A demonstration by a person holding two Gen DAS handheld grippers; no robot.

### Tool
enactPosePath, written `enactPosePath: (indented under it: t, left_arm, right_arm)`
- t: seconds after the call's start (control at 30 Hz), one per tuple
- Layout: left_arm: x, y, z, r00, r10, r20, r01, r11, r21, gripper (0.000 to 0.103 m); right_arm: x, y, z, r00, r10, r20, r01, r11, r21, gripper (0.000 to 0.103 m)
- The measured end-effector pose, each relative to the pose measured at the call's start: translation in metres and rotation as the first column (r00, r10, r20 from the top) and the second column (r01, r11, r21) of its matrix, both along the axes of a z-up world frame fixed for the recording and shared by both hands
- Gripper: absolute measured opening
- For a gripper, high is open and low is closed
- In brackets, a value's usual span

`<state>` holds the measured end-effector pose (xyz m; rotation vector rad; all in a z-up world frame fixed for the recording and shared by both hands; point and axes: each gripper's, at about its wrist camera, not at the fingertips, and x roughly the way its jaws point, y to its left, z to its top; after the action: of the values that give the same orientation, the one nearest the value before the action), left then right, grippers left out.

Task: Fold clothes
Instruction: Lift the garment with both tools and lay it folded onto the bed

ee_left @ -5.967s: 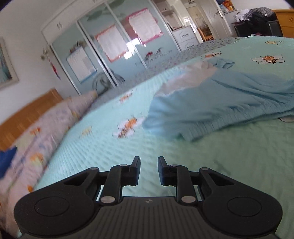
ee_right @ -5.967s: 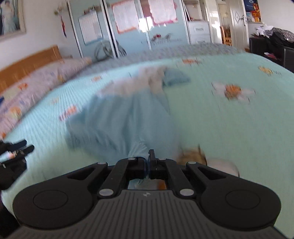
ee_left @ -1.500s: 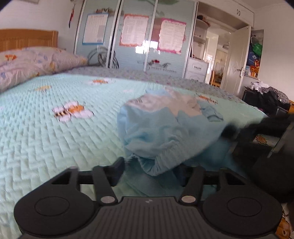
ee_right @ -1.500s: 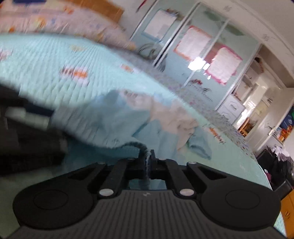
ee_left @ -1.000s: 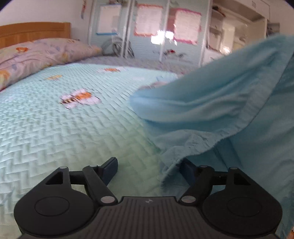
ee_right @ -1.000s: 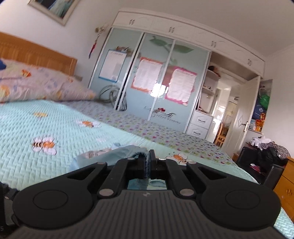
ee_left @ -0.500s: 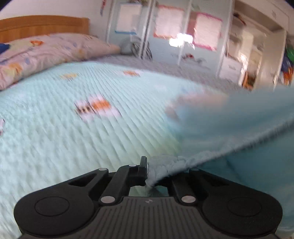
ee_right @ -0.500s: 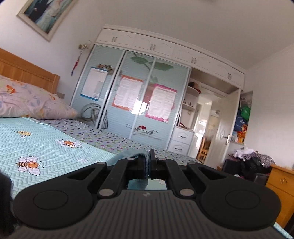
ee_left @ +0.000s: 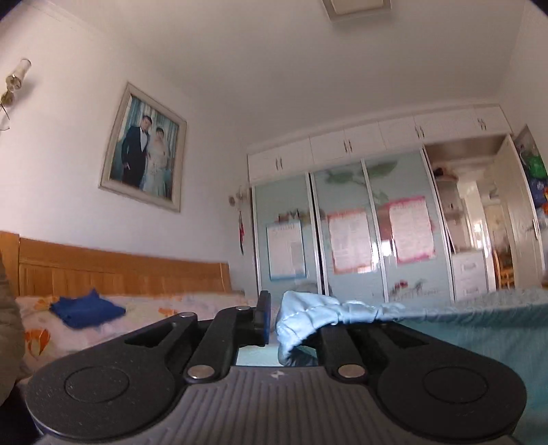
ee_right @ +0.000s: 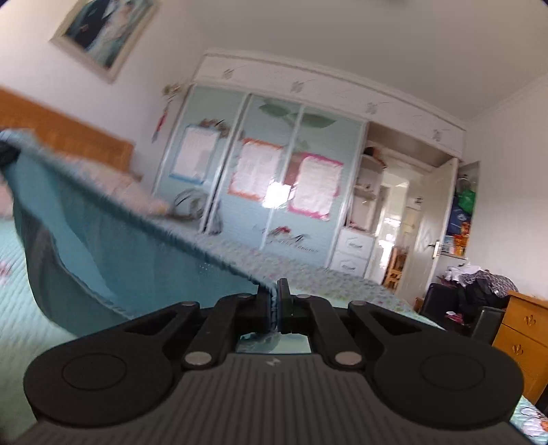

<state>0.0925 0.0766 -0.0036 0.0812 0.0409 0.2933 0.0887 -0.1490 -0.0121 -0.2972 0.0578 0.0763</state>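
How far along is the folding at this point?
Done: both tongs have a grip. The left tongs pinch a bunched hem of the light blue garment, and the right tongs clamp its edge. In hand: the cloth hangs stretched between them above the bed. Left: no fold shows yet.

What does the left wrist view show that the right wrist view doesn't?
Only the left wrist view: the left claw shut on a bunched corner of the light blue garment, a dark blue cloth on the pillow, and the ceiling light.

Only the right wrist view: the right claw shut on the garment's hem, with the cloth sagging away to the left, plus the dresser and a pile of clothes on the right.

Both: the garment, wardrobe, headboard and framed photo.
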Motion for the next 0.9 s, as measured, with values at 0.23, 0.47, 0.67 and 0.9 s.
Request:
enactPosePath:
  t: [0.23,0.47,0.67,0.9]
  left_arm:
    - [-0.003,0.007,-0.012,0.996,-0.026,-0.084,0.026,1.0,-0.006,0.01]
    - [0.193,0.042,0.072,0.962,-0.088,-0.258,0.081,0.996,-0.041,0.005]
    - [0.317,0.052,0.236,0.99,0.11,-0.091,-0.093,0.98,0.175,0.005]
    - [0.264,0.052,0.358,0.957,0.128,0.259,-0.18,0.965,0.189,0.017]
  right_arm:
    - [-0.002,0.003,-0.004,0.998,0.01,-0.068,-0.01,1.0,-0.003,0.004]
    - [0.157,0.004,0.057,0.992,0.012,-0.129,-0.004,0.998,0.06,0.004]
    - [0.314,0.033,0.218,0.999,-0.053,0.007,0.052,0.996,0.074,0.004]
    - [0.291,0.016,0.336,0.914,-0.072,0.398,0.032,0.994,0.106,0.004]
